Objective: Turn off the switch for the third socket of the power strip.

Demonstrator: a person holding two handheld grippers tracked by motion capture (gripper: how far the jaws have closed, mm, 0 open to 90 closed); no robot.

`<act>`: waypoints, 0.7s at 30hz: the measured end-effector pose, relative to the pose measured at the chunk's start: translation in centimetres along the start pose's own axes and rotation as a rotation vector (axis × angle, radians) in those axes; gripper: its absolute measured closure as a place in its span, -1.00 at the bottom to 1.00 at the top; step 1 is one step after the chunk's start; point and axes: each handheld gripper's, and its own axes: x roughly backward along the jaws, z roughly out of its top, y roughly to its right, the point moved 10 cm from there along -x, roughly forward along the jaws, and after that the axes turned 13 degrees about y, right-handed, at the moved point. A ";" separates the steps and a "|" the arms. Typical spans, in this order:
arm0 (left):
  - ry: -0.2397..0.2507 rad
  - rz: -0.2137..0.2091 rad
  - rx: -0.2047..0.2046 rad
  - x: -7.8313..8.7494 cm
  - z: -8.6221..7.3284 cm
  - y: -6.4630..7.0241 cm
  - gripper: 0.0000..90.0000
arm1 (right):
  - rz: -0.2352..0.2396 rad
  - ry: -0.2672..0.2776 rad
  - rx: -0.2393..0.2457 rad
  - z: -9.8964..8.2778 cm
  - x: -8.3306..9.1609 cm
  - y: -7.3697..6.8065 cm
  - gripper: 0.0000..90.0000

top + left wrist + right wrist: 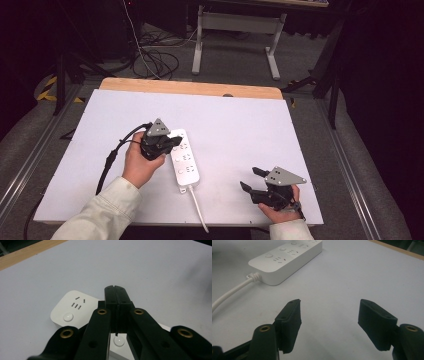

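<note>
Left gripper (pixel 172 141) pinched together, empty, over the strip (pixel 185 159) buttons. Right gripper (pixel 252 179) wide apart beside the strip. Buttons probably still to press.

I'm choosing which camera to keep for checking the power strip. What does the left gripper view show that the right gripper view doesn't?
Left gripper view: the left gripper with its jaws shut together, empty, over the power strip, close enough to read one socket's slots and round buttons.

Right gripper view: the right gripper with jaws wide apart, empty, over the bare white board, plus the strip's cord leaving its end.

Both: the white power strip lying on the board, with a wooden table edge beyond.
</note>
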 end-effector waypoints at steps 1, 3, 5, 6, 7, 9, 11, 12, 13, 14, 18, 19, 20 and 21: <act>-0.004 0.004 0.004 0.0 -0.1 -0.1 1.00 | -0.001 0.001 0.001 0.0 0.0 0.0 -0.22; -0.004 0.003 0.019 0.1 -0.1 -0.1 1.00 | 0.000 0.001 0.002 0.0 0.0 0.0 -0.22; 0.002 0.003 0.013 0.2 0.1 -0.1 1.00 | -0.001 0.000 0.003 0.0 0.1 0.0 -0.22; 0.001 -0.001 0.015 0.3 0.1 -0.1 1.00 | -0.001 0.000 0.001 0.0 0.1 0.0 -0.22; -0.001 -0.006 0.021 0.4 0.1 0.1 1.00 | -0.002 0.000 0.000 0.0 0.0 0.0 -0.22; 0.000 -0.004 0.014 0.5 0.2 0.0 1.00 | 0.001 -0.003 0.003 0.0 0.0 0.0 -0.22; 0.006 0.001 0.029 0.6 0.2 0.0 0.77 | 0.000 -0.002 0.003 0.0 -0.1 0.0 -0.22; 0.011 0.002 0.037 0.6 0.3 0.0 0.57 | 0.000 -0.004 0.003 0.0 0.0 0.0 -0.22; 0.015 0.009 0.031 0.8 0.4 -0.1 0.45 | 0.001 -0.002 0.002 0.0 0.0 0.0 -0.22; 0.026 0.005 0.039 1.0 0.6 -0.1 0.33 | 0.001 -0.002 0.002 0.0 0.0 0.0 -0.22; 0.067 0.005 0.024 1.9 1.4 0.0 0.12 | 0.001 0.000 0.001 0.0 -0.1 0.0 -0.22; 0.075 0.008 0.014 2.1 1.5 0.0 0.05 | 0.001 -0.001 0.002 0.0 0.0 0.0 -0.22; 0.080 0.012 0.011 2.4 1.6 0.0 -0.01 | 0.000 -0.001 0.002 0.0 0.0 0.0 -0.22; 0.085 0.013 0.011 2.6 1.7 0.0 -0.06 | 0.000 0.000 0.000 0.0 0.0 -0.1 -0.22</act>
